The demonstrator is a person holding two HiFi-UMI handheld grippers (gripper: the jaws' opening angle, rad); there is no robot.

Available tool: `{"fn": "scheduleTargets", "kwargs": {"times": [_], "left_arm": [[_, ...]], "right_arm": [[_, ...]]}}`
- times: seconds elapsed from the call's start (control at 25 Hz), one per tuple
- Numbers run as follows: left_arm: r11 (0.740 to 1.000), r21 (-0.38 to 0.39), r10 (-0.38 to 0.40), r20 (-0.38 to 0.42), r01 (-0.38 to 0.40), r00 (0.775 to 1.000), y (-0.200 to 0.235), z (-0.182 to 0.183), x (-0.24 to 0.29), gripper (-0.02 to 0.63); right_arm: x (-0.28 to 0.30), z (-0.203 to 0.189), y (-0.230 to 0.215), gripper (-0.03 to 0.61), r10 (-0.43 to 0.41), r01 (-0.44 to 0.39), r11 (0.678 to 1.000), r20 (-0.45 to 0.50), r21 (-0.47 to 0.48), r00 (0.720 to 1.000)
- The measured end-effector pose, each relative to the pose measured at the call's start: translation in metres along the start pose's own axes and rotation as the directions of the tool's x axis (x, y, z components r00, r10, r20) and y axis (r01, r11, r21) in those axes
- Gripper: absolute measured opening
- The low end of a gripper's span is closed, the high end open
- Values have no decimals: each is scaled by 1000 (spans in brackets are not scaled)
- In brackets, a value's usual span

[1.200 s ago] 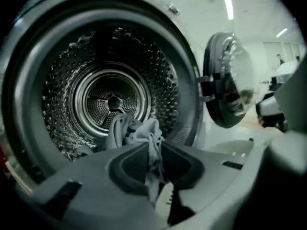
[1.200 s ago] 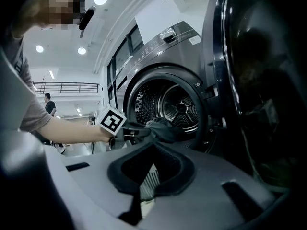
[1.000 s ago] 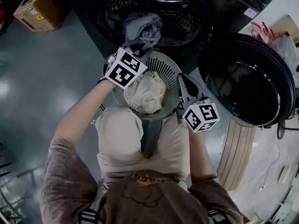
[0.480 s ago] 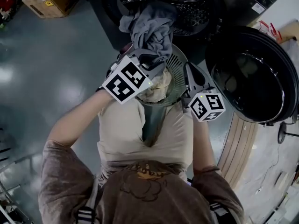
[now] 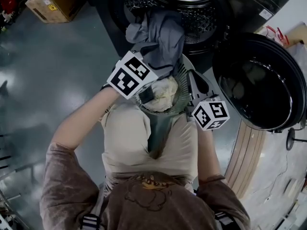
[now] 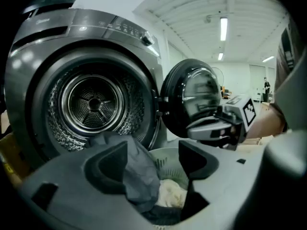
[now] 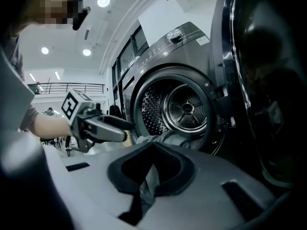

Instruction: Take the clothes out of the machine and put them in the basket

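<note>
Hanging from drum point(image 5: 180, 1) into basket point(image 5: 178, 102): crumpled grey garment point(image 5: 163, 32) over cream clothes point(image 5: 163, 91).

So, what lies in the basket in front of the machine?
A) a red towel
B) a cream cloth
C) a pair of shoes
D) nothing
B: a cream cloth sits in the basket, and a grey garment hangs from the machine toward it.

Cardboard box point(image 5: 52, 3) on grey floor point(image 5: 57, 85)
</note>
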State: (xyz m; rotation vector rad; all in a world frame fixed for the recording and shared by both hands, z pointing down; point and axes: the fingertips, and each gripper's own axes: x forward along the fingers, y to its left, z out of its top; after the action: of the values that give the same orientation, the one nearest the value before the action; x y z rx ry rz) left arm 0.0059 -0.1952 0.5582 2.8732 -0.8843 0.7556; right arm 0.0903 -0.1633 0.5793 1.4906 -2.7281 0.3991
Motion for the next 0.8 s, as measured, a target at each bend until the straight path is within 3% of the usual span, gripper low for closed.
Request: {"fn": "scheduleTargets", "kwargs": {"times": [0.24, 0.36, 0.48, 0.64, 0.8], "left_arm": [[987, -59, 148, -29, -150, 989, 105, -18, 59, 379], [957, -192, 212, -40, -216, 976, 154, -22, 87, 400], [933, -204, 286, -80, -296, 955, 191, -24, 110, 402], [917, -205, 308, -181, -342, 934, 226, -38, 138, 413], [916, -217, 269, -291, -337, 918, 238, -55, 158, 425]], "right_arm": [[-1, 0, 8, -2, -9, 9, 1000, -9, -3, 1000], [0, 0, 7, -2, -27, 27, 1000, -12, -3, 1000], [1, 0, 7, -2, -41, 40, 999, -12, -3, 999], [1, 1, 5, -2, -60, 60, 998, -13, -1, 998], [0, 2, 0, -2, -77, 77, 997, -12, 5, 997]]}}
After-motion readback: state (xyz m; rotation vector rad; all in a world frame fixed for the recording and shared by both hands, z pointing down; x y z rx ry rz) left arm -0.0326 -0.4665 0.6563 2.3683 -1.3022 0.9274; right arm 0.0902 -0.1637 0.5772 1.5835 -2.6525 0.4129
